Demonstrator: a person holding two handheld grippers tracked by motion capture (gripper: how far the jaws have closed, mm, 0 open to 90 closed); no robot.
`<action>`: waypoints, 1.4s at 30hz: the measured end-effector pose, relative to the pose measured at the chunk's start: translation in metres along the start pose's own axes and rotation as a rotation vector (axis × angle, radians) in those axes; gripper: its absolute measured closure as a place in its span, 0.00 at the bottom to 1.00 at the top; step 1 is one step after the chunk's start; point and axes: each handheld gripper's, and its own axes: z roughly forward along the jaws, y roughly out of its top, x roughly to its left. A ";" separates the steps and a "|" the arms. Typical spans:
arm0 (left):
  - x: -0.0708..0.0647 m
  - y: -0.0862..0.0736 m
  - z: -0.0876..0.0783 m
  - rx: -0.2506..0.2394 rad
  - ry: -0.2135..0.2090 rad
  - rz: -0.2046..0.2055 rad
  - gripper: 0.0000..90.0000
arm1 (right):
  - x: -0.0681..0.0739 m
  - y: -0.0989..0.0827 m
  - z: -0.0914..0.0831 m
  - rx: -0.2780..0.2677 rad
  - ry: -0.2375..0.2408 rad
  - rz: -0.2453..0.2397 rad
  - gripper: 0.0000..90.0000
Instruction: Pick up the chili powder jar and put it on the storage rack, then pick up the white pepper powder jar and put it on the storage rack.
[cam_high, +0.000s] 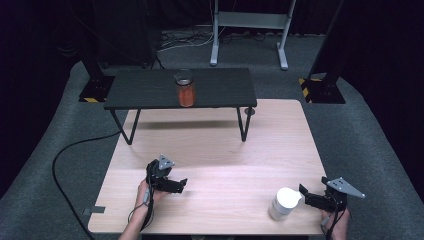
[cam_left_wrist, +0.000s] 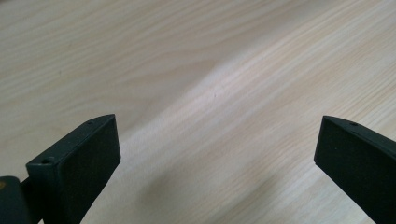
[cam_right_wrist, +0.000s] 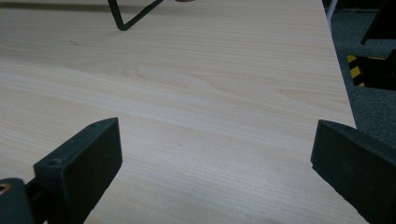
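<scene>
The right gripper (cam_high: 306, 196) sits at the table's (cam_high: 220, 150) near right corner, jaws spread wide and empty, its tips just beside a white-lidded jar (cam_high: 283, 204) that stands upright close to the near edge. The step in hand looks like taking hold of that jar. In the right gripper view the jaws frame bare wood running toward the table's far right edge, with no jar between them, so the gripper seems to point past it, not at it.

To do this well, turn the right gripper toward the jar until the body sits squarely between the jaws, then close on the side wall below the lid, not on the lid itself, which could slip or twist. Keep the jaws level so the jar stays upright, and close slowly; it stands near the edge and a nudge could tip it off.

The left gripper (cam_high: 176, 185) rests near the near left part of the table, jaws also wide apart over bare wood, holding nothing. It is best kept clear of the right.

A second jar with orange contents (cam_high: 186, 90) stands on the black shelf (cam_high: 150, 90) at the far edge, possibly where this one belongs.
</scene>
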 end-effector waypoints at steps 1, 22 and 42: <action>0.001 -0.007 0.001 -0.010 -0.003 -0.015 0.00 | 0.000 0.000 0.000 0.002 0.000 -0.002 0.01; -0.005 -0.026 0.009 0.001 0.013 -0.009 0.00 | 0.003 -0.002 -0.001 -0.010 -0.014 -0.004 0.01; -0.010 -0.029 0.007 -0.003 0.030 -0.017 0.01 | 0.002 -0.002 -0.001 -0.009 0.002 -0.014 0.00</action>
